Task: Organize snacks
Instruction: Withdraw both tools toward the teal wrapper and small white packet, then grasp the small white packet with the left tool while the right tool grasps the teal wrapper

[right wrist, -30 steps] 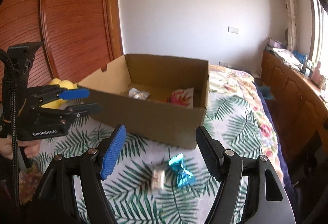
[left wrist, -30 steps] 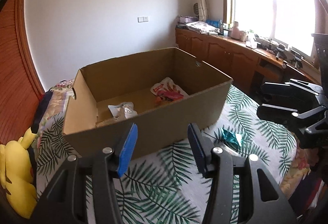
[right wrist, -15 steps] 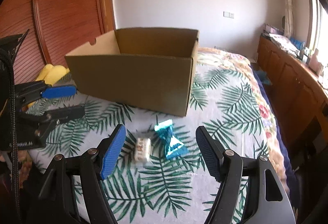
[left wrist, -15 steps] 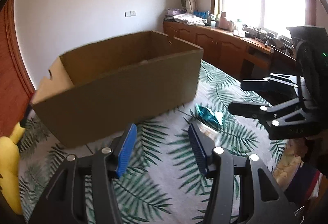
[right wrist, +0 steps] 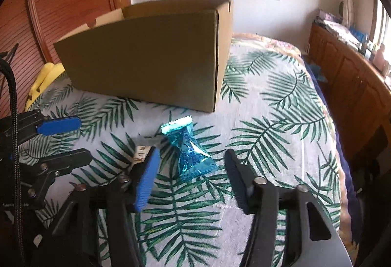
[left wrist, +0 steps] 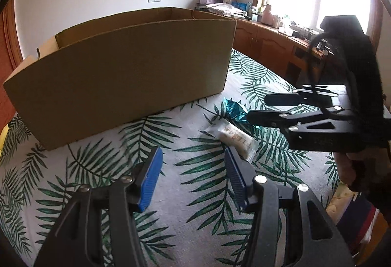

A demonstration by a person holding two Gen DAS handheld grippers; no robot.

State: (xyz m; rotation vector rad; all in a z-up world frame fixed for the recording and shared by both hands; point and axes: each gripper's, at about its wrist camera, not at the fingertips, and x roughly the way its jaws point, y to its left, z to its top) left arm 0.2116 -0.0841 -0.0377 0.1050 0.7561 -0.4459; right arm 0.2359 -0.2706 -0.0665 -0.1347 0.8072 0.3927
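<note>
Box: the cardboard box [right wrist: 151, 57] sits on the leaf-print bedspread [right wrist: 268, 120]; its inside is hidden from both your views.
Blue packet: the teal snack packet [right wrist: 189, 152] lies on the spread just in front of the box's near corner.
White packet: the pale wrapped bar [left wrist: 232, 136] lies touching or just beside the blue one.
Your right gripper [right wrist: 191, 170]: released, jaws just been closing; blue packet's lower end sits between them, pads apart from it.
Your left gripper [left wrist: 193, 164]: released, nothing between the pads; white packet just beyond its right fingertip.
Yellow plush [right wrist: 45, 79]: beside the box's far-left end.
</note>
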